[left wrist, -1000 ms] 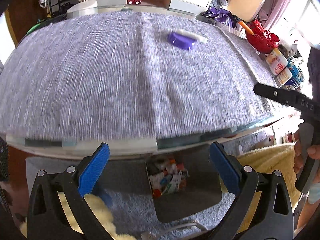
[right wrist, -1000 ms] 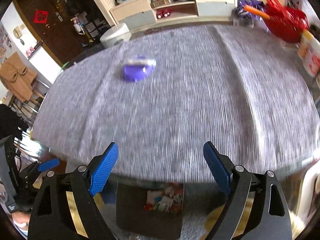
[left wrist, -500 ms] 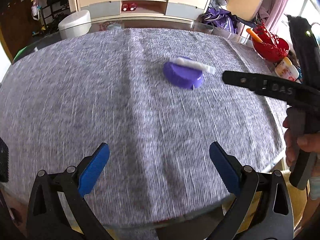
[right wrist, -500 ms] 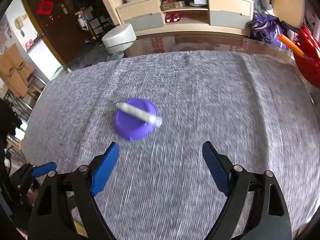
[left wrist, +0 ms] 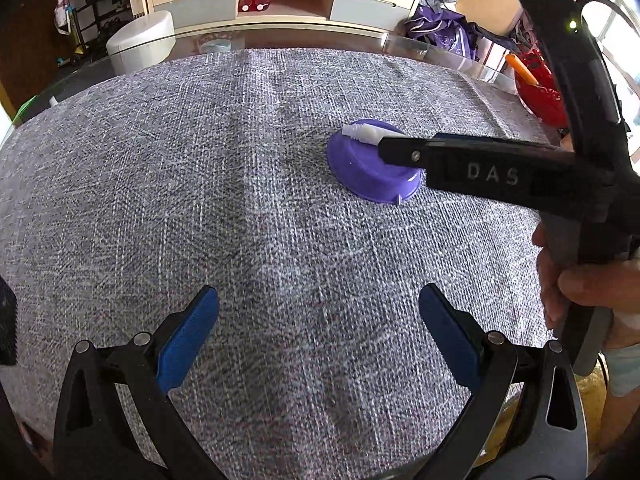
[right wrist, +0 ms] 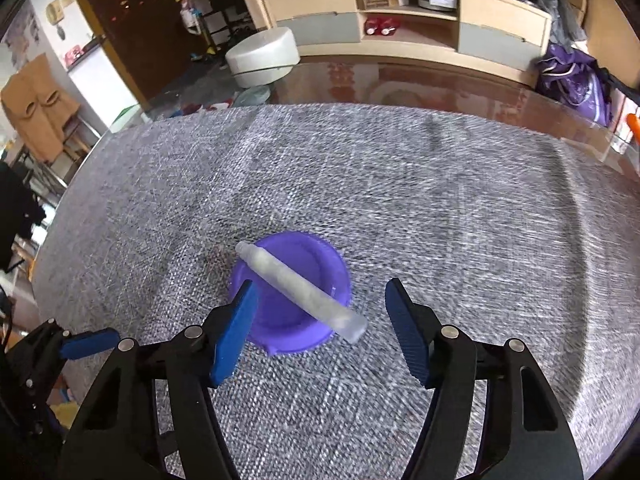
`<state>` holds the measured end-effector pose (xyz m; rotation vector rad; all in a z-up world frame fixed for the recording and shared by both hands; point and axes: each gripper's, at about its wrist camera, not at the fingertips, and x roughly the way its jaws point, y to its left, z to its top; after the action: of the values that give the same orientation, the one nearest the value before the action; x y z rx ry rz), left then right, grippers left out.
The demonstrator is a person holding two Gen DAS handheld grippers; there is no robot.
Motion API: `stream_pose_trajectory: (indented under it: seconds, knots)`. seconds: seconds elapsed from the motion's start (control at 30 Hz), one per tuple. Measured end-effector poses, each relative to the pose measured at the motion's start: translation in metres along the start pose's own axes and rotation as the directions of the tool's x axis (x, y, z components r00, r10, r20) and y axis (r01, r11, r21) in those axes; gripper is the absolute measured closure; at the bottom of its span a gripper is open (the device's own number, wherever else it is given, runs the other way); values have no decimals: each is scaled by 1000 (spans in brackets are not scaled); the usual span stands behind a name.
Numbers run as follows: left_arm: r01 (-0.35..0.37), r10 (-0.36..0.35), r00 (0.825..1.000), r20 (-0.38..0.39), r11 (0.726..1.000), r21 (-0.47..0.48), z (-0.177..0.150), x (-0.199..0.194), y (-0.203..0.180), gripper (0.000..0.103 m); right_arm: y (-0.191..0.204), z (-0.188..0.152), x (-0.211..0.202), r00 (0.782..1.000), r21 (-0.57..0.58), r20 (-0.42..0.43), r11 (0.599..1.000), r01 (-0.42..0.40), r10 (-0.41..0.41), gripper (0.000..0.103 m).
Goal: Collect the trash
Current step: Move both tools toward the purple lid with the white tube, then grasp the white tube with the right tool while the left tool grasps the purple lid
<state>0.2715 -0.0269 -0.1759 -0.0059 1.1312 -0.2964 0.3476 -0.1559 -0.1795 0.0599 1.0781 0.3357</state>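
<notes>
Since the earlier frames both grippers have been carried in from the table edge over the grey cloth (left wrist: 240, 208), and the purple bowl (right wrist: 296, 300) with the white tube (right wrist: 298, 286) laid across its rim is now seen close up. The left gripper (left wrist: 316, 328) is held spread and empty over bare cloth. The right gripper (right wrist: 320, 320), whose jaws have just been closing, is set around the bowl and tube without yet pressing them, so nothing is judged collected yet and the pick-up and disposal remain.

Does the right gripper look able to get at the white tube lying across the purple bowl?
Probably yes. The right gripper is open and has just been closing, with the white tube lying bare across the purple bowl between its fingers, untouched.
</notes>
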Motion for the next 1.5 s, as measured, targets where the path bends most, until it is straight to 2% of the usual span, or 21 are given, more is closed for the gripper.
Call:
stream_pose_trajectory:
  seconds: [0.1, 0.17, 0.3, 0.43, 0.77, 1.07, 1.2, 1.5]
  knots:
    - [0, 0, 1000, 1, 1000, 1, 5, 2, -1, 8, -3, 0, 1, 1000, 14, 4, 1000, -25, 25, 46]
    - [1, -1, 1000, 1, 1000, 2, 9, 4, -1, 8, -5, 1, 0, 999, 22, 7, 999, -49, 49, 60]
    - [8, -8, 1000, 0, 1000, 4, 18, 9, -3, 8, -6, 0, -5, 999, 7, 11, 999, -49, 49, 70]
    - [21, -21, 1000, 10, 1000, 0, 28, 14, -6, 8, -16, -1, -11, 998, 15, 19, 998, -64, 64, 88]
    - [49, -51, 999, 17, 995, 90, 53, 40, -36, 10, -46, 5, -23, 997, 67, 57, 997, -48, 44, 88]
    - [16, -22, 999, 43, 991, 135, 74, 55, -52, 35, -70, 2, -35, 997, 112, 72, 993, -29, 21, 88]
    - [-1, -9, 998, 63, 988, 152, 73, 56, -56, 35, -76, 1, -38, 997, 119, 77, 993, -25, 16, 88]
    - [12, -22, 997, 70, 989, 146, 70, 40, -54, 40, -76, -2, -39, 997, 116, 77, 993, -39, 30, 88]
